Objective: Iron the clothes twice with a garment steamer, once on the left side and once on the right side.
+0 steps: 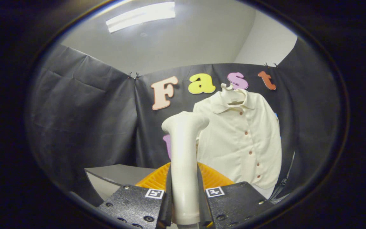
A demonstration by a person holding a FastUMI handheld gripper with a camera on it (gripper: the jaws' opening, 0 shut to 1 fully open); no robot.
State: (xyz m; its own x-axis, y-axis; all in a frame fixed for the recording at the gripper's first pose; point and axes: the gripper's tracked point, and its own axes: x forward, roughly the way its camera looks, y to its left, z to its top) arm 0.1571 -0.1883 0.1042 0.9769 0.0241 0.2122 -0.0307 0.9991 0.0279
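A cream button-up shirt (243,136) hangs on a white hanger (230,90) against the booth's black cloth wall, beyond the fingers and a little to the right. My gripper (184,194) is shut on the handle of a white garment steamer (184,149). The steamer stands upright between the fingers, its head at the top turned toward the shirt. The head overlaps the shirt's left edge in the view; I cannot tell whether it touches the cloth.
An orange ribbed basket (213,178) sits just ahead of the fingers, behind the steamer. A grey table surface (119,175) lies to the left of it. Black cloth walls (84,121) close in the left and right sides.
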